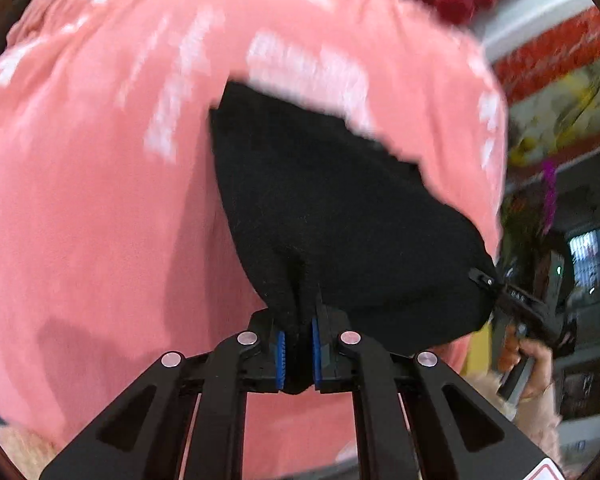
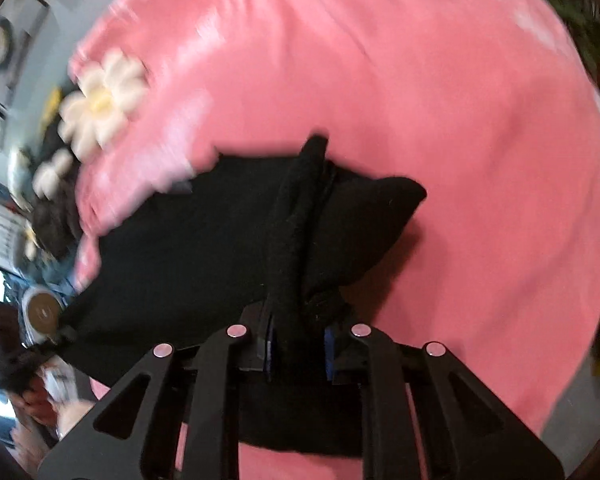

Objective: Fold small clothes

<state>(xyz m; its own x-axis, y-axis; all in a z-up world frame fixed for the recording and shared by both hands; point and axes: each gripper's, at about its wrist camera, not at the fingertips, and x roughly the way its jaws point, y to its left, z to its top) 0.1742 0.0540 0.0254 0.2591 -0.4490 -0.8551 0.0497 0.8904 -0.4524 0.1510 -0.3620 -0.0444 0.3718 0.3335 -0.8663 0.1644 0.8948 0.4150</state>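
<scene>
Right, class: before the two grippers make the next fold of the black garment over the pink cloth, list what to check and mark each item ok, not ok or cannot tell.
1. Left gripper shut on the black garment: ok.
2. Right gripper shut on the garment: ok, a thick bunch sits between its fingers.
3. Garment spans both grippers: ok.
4. Garment flat, without bunching: not ok, bunched at the right grip.
5. Pink cloth smooth below: cannot tell, blurred.
6. Garment lifted off the cloth: cannot tell.
</scene>
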